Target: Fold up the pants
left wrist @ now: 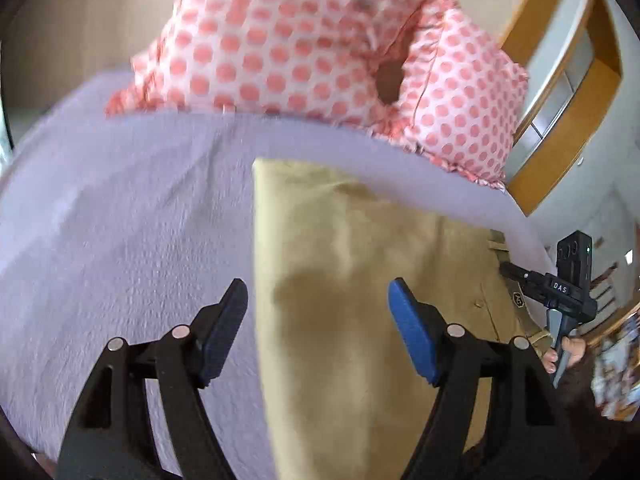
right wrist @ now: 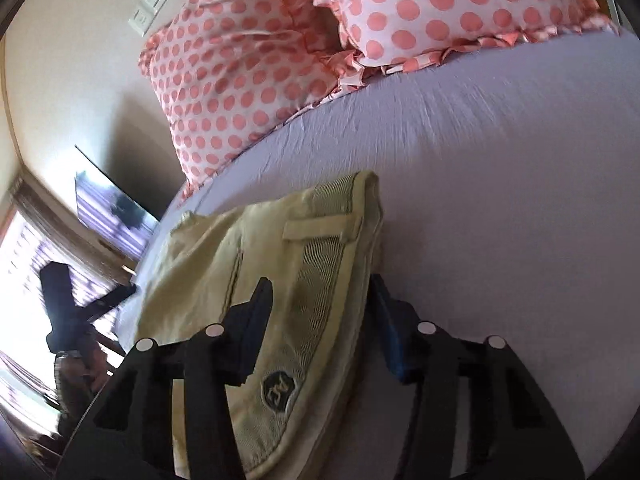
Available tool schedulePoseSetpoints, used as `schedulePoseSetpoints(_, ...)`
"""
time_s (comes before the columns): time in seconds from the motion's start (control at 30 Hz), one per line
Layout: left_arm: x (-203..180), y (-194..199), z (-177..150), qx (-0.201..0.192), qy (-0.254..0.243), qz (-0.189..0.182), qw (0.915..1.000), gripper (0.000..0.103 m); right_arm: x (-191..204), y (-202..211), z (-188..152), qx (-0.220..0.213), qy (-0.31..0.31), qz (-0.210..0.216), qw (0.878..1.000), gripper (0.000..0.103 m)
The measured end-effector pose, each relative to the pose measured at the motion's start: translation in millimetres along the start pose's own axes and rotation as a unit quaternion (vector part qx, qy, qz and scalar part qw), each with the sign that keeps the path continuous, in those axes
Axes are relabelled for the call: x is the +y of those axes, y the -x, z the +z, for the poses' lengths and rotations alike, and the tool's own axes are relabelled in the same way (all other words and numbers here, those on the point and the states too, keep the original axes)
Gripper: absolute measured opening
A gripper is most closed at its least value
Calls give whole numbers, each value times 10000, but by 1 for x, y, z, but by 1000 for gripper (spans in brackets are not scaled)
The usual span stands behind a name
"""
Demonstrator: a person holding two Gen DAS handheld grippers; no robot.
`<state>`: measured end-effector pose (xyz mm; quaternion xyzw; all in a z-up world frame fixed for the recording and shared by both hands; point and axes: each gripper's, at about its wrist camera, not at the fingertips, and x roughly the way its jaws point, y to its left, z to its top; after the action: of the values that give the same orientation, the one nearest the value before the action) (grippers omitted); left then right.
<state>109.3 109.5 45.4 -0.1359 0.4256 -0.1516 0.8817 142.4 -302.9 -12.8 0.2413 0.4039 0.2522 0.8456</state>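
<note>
Khaki pants (left wrist: 360,272) lie flat on a lilac bedsheet (left wrist: 120,220). My left gripper (left wrist: 318,292) is open above the pants' straight left edge, one finger over the sheet, one over the cloth, holding nothing. In the right wrist view the pants' waistband (right wrist: 320,280), with a belt loop and a round logo patch, lies between the spread fingers of my right gripper (right wrist: 322,292). The jaws stand wide apart around the waistband and do not pinch it. The right gripper also shows in the left wrist view (left wrist: 505,267) at the waistband end.
Two pink polka-dot pillows (left wrist: 304,44) lie at the head of the bed (right wrist: 500,208), beyond the pants. A wooden-framed cabinet (left wrist: 568,92) stands to the right. A window (right wrist: 24,264) and a wall switch (right wrist: 150,4) are to the left.
</note>
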Motion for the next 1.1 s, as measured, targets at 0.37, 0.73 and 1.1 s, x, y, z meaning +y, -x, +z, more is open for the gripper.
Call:
schedulePoseSetpoints(0.37, 13, -49, 20, 651, 254, -964, 9929, 76, -7, -9, 4, 187, -225, 655, 9974, 28)
schedulePoseSetpoints(0.73, -6, -38, 72, 223, 240, -960, 9948, 7, 13, -5, 49, -12, -578, 1864, 9808, 10)
schedulePoseSetpoints(1.1, -20, -162, 148, 526, -229, 1201, 9911, 32, -32, -88, 139, 67, -786, -315, 9964, 18)
